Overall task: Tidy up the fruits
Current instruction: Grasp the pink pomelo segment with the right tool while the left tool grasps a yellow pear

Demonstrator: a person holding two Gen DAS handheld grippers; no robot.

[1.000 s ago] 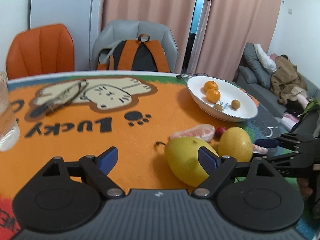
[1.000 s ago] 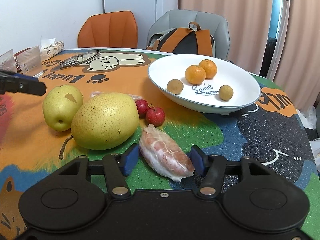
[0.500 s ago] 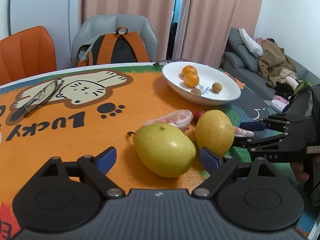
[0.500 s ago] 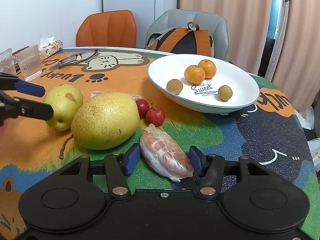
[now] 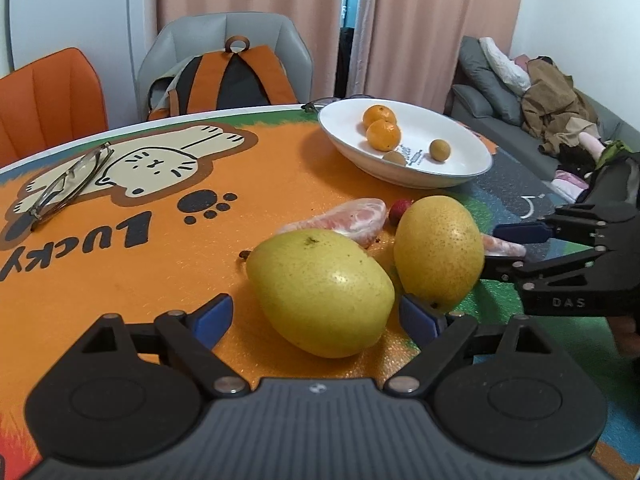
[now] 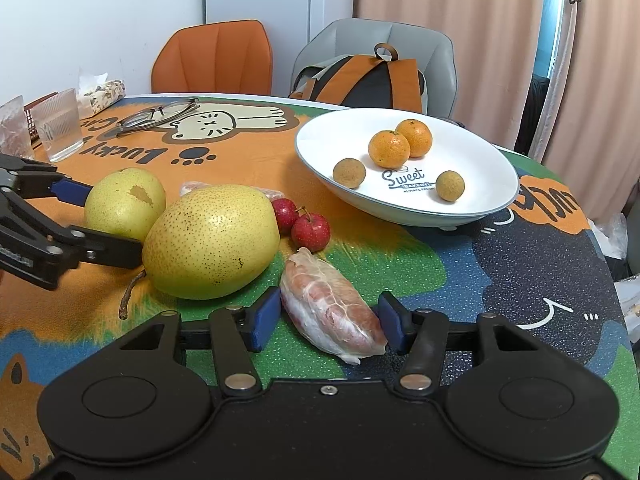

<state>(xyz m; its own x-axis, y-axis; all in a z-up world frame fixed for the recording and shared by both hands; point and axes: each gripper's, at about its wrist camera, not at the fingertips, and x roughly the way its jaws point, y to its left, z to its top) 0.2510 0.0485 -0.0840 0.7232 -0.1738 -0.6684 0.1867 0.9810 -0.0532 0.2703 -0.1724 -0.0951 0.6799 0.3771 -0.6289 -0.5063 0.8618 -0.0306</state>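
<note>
My left gripper point(image 5: 316, 316) is open, its blue fingers on either side of a yellow pear point(image 5: 320, 292) lying on the table; that pear also shows in the right wrist view point(image 6: 125, 204). A second, larger pear point(image 6: 212, 240) lies beside it. My right gripper point(image 6: 328, 320) is open around a peeled pomelo segment point(image 6: 332, 308). Two small red fruits point(image 6: 310, 232) sit behind it. A second pomelo segment point(image 5: 348, 220) lies further back. The white bowl point(image 6: 480, 200) holds two oranges point(image 6: 390, 148) and two small brown fruits point(image 6: 349, 173).
Glasses point(image 5: 68, 184) lie on the cat-print mat. Two clear cups point(image 6: 60, 124) and a tissue pack point(image 6: 100, 94) stand at the table's far left. An orange chair point(image 6: 216, 60) and a grey chair with a backpack point(image 6: 368, 80) stand behind the table.
My left gripper has swung right and moved in, so the pear now lies between its fingers. My right gripper has held still around the pomelo segment.
</note>
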